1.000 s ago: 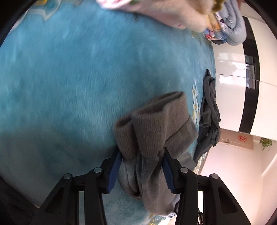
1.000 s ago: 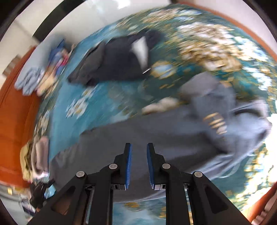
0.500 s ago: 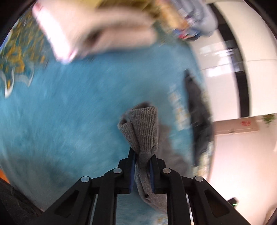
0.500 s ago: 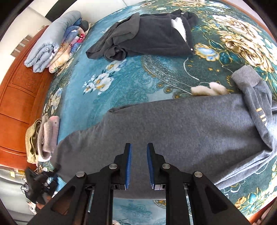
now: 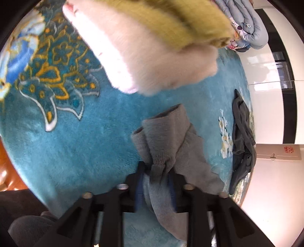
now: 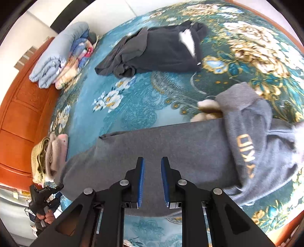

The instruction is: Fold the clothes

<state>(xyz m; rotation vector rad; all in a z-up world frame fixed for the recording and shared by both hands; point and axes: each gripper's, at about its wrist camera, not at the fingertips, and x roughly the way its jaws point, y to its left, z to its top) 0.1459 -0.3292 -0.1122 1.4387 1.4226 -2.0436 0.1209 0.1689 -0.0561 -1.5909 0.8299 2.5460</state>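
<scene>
The grey trousers are soft matt fleece with a ribbed knit cuff. The teal bedspread is plush, short-piled cloth. The folded pink garment looks fluffy, the yellow one coarsely knitted. The headboard is glossy reddish wood. The right gripper is matt black plastic with blue rubbery pads and bright metal screws

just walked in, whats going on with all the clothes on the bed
A person is folding a grey sweatshirt spread on a teal floral blanket. The left hand-held gripper is clamped on its ribbed cuff. The right hand-held gripper hovers open over the body. A dark garment lies unfolded beyond.
</scene>
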